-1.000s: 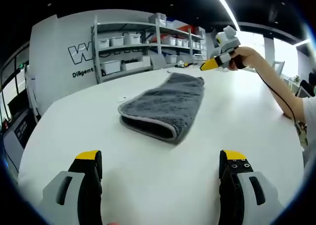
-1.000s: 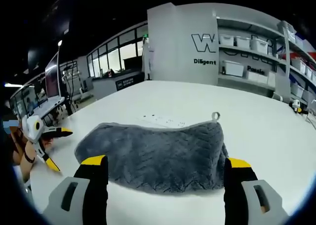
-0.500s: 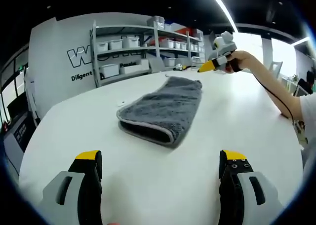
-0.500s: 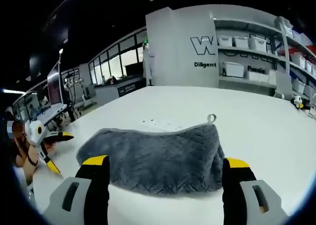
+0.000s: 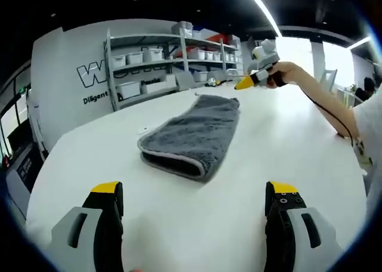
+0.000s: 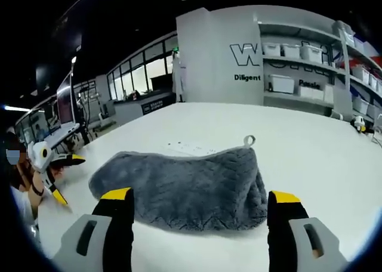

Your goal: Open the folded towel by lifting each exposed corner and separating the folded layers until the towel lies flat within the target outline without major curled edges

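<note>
**Folded towel lying untouched between two open hand-held grippers**

While the grey towel (image 5: 192, 136) is lying folded on the white worktop (image 5: 286, 153), both tools are hanging clear of it. Seen from the left gripper view, the left hand-held gripper (image 5: 194, 195) is hovering above bare worktop with its yellow-tipped jaws standing wide apart and nothing between them; the towel is sitting ahead of it, its rounded folded end with the pale trim facing the camera. At the towel's far end the right hand-held gripper (image 5: 246, 82) is showing in a person's hand (image 5: 285, 74), its yellow tips pointing toward the cloth, just beside its far edge; whether they are touching it cannot be told.

From the right gripper view, the right hand-held gripper (image 6: 200, 199) is also standing open and empty, with the towel (image 6: 179, 185) stretching across the gap beyond its jaws. A small hanging loop (image 6: 249, 141) is sticking up at the towel's upper right corner. Faint marks (image 6: 191, 147) are showing on the worktop just behind the cloth. Off to the left, the left hand-held gripper (image 6: 62, 179) is appearing with its jaws spread, well apart from the towel. Shelves (image 6: 310, 69) carrying white bins are lining the wall behind.
</note>
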A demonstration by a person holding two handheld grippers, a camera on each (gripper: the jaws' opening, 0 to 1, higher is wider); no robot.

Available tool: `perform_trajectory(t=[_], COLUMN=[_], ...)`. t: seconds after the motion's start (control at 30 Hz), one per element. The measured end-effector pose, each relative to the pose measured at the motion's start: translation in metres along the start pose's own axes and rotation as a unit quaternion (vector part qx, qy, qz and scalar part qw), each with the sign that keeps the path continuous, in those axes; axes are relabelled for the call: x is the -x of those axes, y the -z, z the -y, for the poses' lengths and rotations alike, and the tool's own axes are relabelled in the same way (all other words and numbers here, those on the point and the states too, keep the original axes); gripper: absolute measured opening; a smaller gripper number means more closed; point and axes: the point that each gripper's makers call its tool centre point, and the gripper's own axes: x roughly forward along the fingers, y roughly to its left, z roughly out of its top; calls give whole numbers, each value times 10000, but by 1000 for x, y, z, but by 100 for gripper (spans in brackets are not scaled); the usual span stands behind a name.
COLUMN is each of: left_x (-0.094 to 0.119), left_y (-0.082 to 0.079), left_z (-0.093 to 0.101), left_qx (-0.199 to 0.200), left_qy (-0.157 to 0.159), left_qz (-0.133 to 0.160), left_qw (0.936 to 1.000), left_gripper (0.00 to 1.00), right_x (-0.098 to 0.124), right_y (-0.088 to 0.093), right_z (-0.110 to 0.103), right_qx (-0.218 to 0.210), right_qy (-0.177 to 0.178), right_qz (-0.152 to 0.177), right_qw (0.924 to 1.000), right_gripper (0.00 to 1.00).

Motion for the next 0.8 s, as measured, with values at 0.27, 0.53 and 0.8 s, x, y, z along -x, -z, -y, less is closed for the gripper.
perform_trajectory(t=[0.27, 0.53, 0.8], left_x=[0, 3, 2], left_y=[0, -1, 2], left_z=[-5, -10, -19], left_qx=[-30, 133, 199], left_qy=[-68, -93, -130], left_qz=[3, 81, 66], left_qw=[10000, 9998, 9997], left_gripper=[97, 97, 97], right_x=[5, -4, -20], right_y=[-8, -19, -32], right_z=[-3, 16, 36], right_qx=[249, 372, 532], right_qy=[9, 46, -171], right_qz=[161, 426, 641], right_qw=[9996, 9984, 9964], right_gripper=[90, 88, 82])
